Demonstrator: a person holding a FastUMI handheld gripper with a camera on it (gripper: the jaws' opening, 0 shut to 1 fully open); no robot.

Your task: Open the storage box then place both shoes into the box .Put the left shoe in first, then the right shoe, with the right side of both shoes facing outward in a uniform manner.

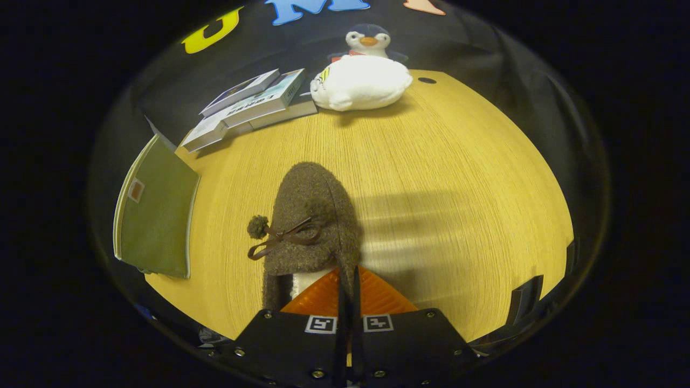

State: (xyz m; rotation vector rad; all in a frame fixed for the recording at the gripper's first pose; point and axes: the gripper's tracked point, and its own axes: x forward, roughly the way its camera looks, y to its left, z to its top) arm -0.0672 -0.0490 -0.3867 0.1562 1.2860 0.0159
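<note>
A brown fuzzy shoe (312, 215) with a pom-pom and a thin bow points away from me, toe toward the far side of the wooden table (442, 161). My gripper (349, 277) is shut on the shoe's heel collar, and a strip of the brown rim runs between the two fingers. The shoe's white lining shows just left of the fingers. A broad shadow on the table to the right suggests the shoe is held slightly above the surface. The green storage box (156, 215), with a pale rim and a small label, sits at the table's left edge, beside the shoe.
A stack of books (248, 108) lies at the far left of the table. A white plush toy (361, 83) sits at the far edge with a penguin plush (368, 40) behind it. A small dark hole (427, 80) marks the far right of the tabletop.
</note>
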